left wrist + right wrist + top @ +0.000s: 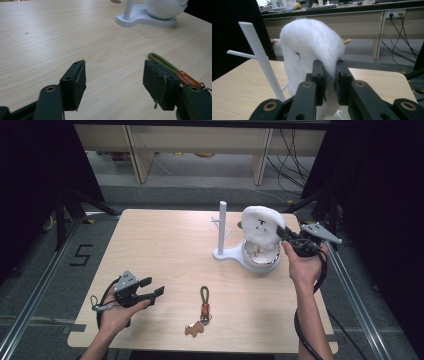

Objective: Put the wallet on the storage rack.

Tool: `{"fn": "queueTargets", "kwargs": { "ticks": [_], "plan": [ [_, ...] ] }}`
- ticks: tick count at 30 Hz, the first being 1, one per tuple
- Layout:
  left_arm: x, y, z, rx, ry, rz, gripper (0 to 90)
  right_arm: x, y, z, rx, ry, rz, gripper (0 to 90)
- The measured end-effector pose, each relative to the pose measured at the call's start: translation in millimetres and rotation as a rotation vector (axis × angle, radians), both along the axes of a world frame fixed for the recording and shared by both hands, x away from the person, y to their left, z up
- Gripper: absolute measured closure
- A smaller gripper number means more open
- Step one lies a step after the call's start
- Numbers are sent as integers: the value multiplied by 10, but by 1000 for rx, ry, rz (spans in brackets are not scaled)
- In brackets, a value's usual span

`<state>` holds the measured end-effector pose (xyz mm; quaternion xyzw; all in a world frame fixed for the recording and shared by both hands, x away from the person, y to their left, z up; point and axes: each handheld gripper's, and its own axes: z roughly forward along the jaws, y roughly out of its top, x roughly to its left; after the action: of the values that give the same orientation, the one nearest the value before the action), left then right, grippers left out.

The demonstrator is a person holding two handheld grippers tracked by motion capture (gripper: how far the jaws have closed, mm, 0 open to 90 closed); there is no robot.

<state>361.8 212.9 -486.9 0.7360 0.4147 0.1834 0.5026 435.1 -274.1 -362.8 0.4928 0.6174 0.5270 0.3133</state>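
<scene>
A white fluffy cover (261, 224) (312, 47) hangs over a white bowl-shaped stand (260, 261) at the table's right rear. My right gripper (286, 234) (329, 82) is shut on the cover's edge and holds it lifted above the bowl. Something small and gold lies inside the bowl (257, 253). A white post with side pegs (222, 226) (260, 57) rises from the same base. A keychain with an olive loop, an orange tag and a brown charm (202, 312) (172, 67) lies near the front edge. My left gripper (153, 288) (115, 82) stands open just left of it, holding nothing.
The light wooden table (160, 250) has free room across its left and middle. Beyond its far edge stand desk legs and trailing cables (290, 155). Dark frames and rails run along both sides of the table.
</scene>
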Motion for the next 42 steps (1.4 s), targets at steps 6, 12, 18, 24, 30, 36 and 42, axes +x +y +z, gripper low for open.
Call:
{"fn": "queueTargets", "kwargs": {
  "ticks": [6,12,18,24,30,36,42],
  "plan": [
    [5,2,-13,-3,1,-4,346,10,-55,-102,12,38,-4,812],
    [-1,-14,-21,2,8,-4,346,12,-122,-212,-6,68,-3,812],
    [-3,-22,-29,8,15,-3,346,25,-135,-348,7,171,-15,813],
    [-5,-24,-34,5,18,-5,346,82,-181,-359,-86,214,-12,817],
    [-6,-26,-45,2,18,-7,346,101,-193,-339,-130,242,-32,818],
    [-5,-43,-59,2,24,-12,346,141,-107,-341,-167,277,-61,818],
    [-3,-53,-66,-1,22,-22,346,223,-135,-454,-207,274,-67,814]
  ]
}}
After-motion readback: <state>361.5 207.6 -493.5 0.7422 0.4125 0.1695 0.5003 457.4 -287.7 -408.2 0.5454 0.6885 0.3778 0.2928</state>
